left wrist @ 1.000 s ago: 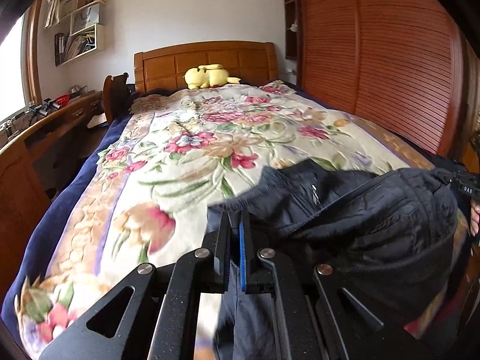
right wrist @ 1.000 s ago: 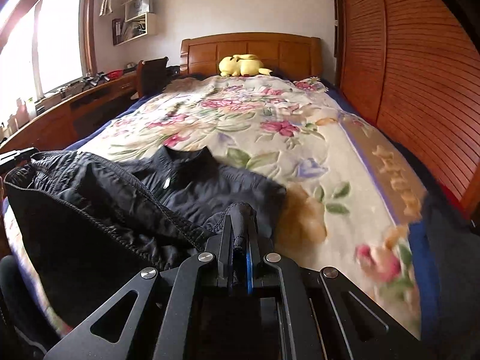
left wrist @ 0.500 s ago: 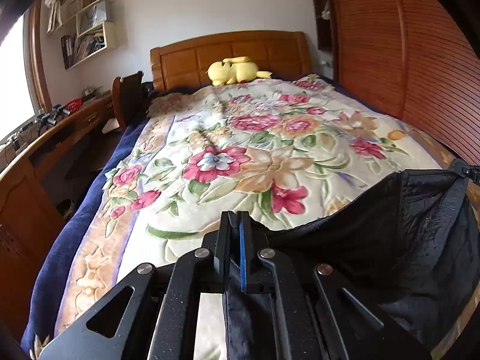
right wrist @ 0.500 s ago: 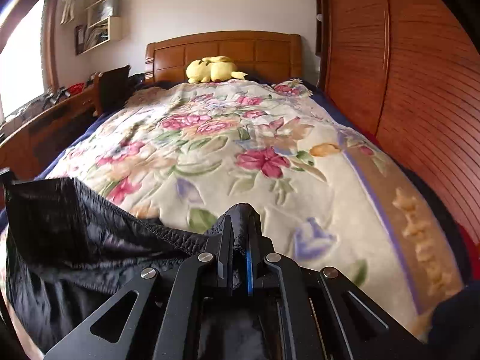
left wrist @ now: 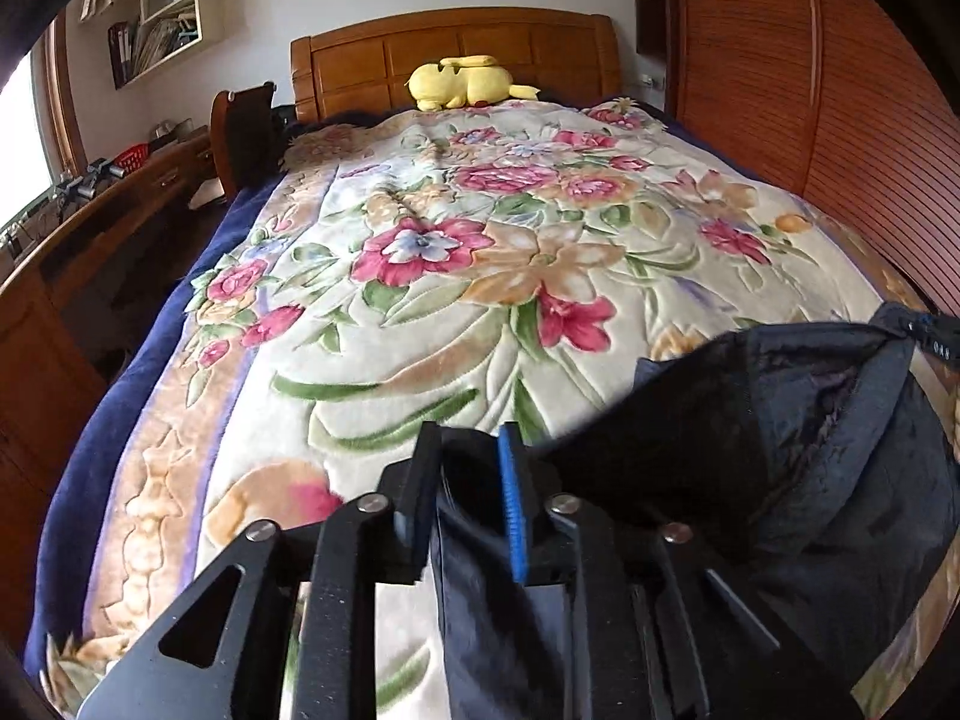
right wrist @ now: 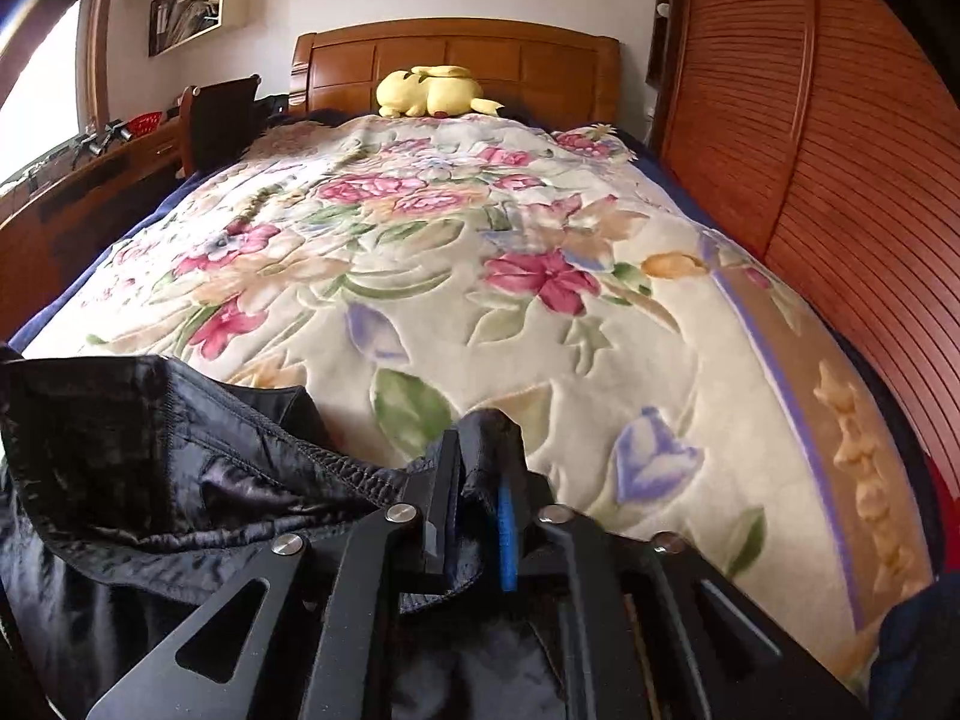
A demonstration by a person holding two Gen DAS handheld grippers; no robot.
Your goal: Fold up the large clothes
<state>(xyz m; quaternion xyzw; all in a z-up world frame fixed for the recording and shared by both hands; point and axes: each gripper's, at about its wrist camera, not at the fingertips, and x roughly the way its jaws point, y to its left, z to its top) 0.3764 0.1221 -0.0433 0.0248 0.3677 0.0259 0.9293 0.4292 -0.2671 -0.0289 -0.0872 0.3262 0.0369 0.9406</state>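
A black shiny jacket (left wrist: 780,450) hangs stretched between my two grippers over the near end of the bed. My left gripper (left wrist: 471,450) has its jaws a little apart with a fold of the jacket between them. My right gripper (right wrist: 477,456) also has its jaws slightly parted with a bunched jacket edge (right wrist: 486,432) in the gap. The jacket's elastic hem and lining (right wrist: 180,450) sag to the left in the right wrist view. The other gripper's tip (left wrist: 930,336) shows at the jacket's far corner.
The bed carries a floral blanket (left wrist: 480,252) with a yellow plush toy (left wrist: 462,84) by the wooden headboard (left wrist: 456,42). A wooden desk (left wrist: 90,222) and a chair (left wrist: 246,138) stand along the left. A slatted wooden wardrobe (left wrist: 840,90) lines the right side.
Both grippers moved the jacket back toward the foot of the bed and lifted it off the blanket. The jaws of both have parted a little around the cloth.
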